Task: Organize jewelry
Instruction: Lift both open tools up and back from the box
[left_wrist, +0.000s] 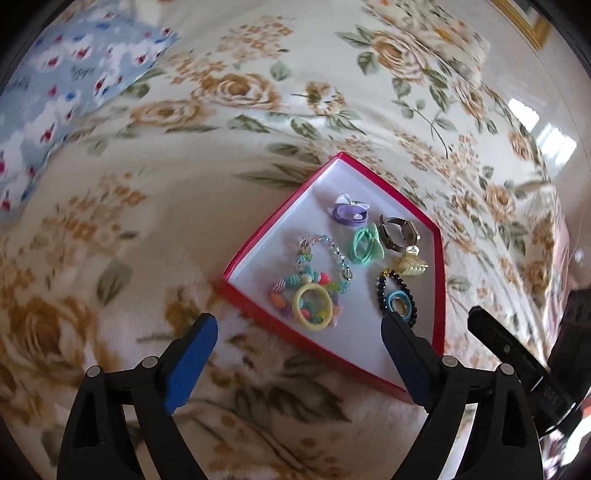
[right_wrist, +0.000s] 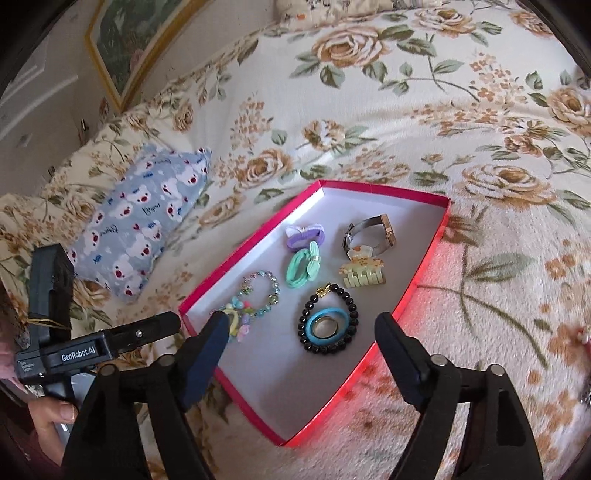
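A red box (left_wrist: 260, 230) (right_wrist: 430, 254) with a white floor lies on the floral bed cover. In it are a purple hair tie (left_wrist: 349, 213) (right_wrist: 304, 234), a green hair tie (left_wrist: 364, 243) (right_wrist: 304, 267), a watch (left_wrist: 399, 229) (right_wrist: 373, 230), a yellow claw clip (left_wrist: 410, 264) (right_wrist: 362, 273), a black bead bracelet (left_wrist: 397, 295) (right_wrist: 328, 319) around a blue ring (right_wrist: 327, 325), a colourful bead bracelet (left_wrist: 310, 271) (right_wrist: 258, 295) and a yellow ring (left_wrist: 312, 305). My left gripper (left_wrist: 299, 321) is open and empty at the box's near edge. My right gripper (right_wrist: 303, 321) is open and empty above the box's near end.
A blue bear-print pillow (left_wrist: 70, 85) (right_wrist: 144, 221) lies on the bed left of the box. A framed picture (right_wrist: 125, 40) hangs on the wall behind. The other gripper's body (right_wrist: 74, 350) shows at the lower left of the right wrist view.
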